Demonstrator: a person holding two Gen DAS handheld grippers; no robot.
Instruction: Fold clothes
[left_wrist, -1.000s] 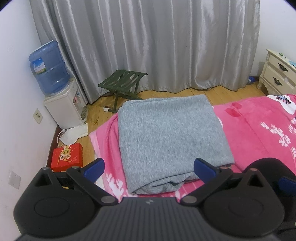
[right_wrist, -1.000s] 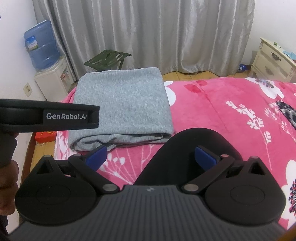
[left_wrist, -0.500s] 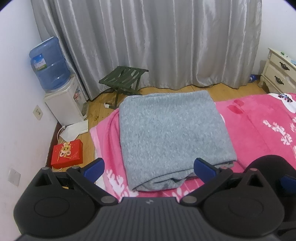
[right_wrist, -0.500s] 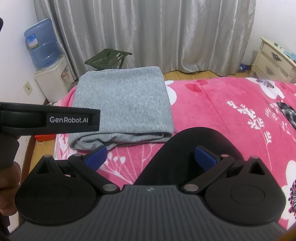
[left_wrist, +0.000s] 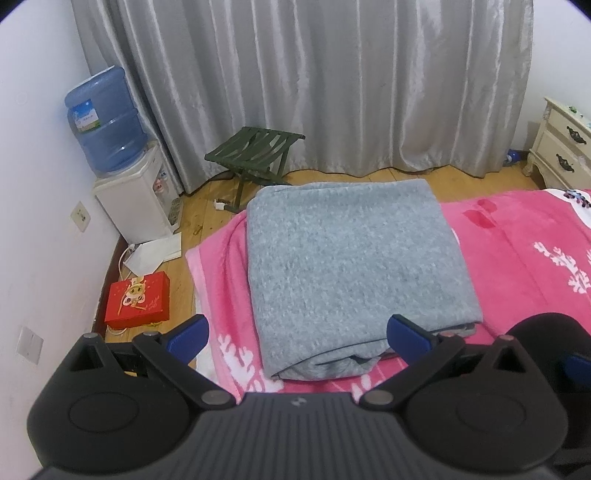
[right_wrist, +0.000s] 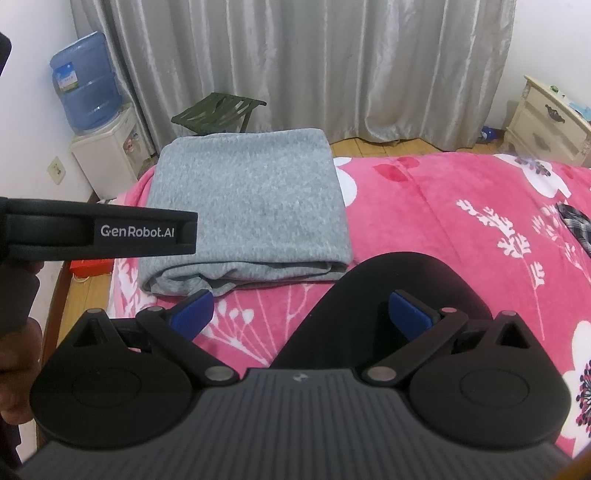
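Looking along my left tongs (left_wrist: 297, 330), I see both blue fingertips spread wide with nothing between them, held above the near edge of the bed (left_wrist: 535, 258). My right tongs (right_wrist: 303, 312) are spread just as wide and grip nothing either. The task's garment, a grey knitted piece (left_wrist: 354, 266), lies folded into a neat rectangle on the pink floral bedspread, at the bed's corner nearest the curtain (left_wrist: 314, 81). Its layered open edges face me, and the smooth top surface runs away toward the window. In the right view the same grey fold (right_wrist: 247, 199) sits ahead and left of the right tongs, apart from them, while the black body of the left tool crosses the frame's left side, with part of a hand (right_wrist: 18, 369) below it. A dark rounded shape (right_wrist: 399, 291) lies on the bedspread just under the right fingertips; I cannot tell what it is. On the wooden floor beyond the bed stand a green folding stool (left_wrist: 255, 151), a water dispenser (left_wrist: 129, 184) with a blue bottle, and a red box (left_wrist: 138, 299). A cream bedside cabinet (left_wrist: 563, 144) stands at the far right.
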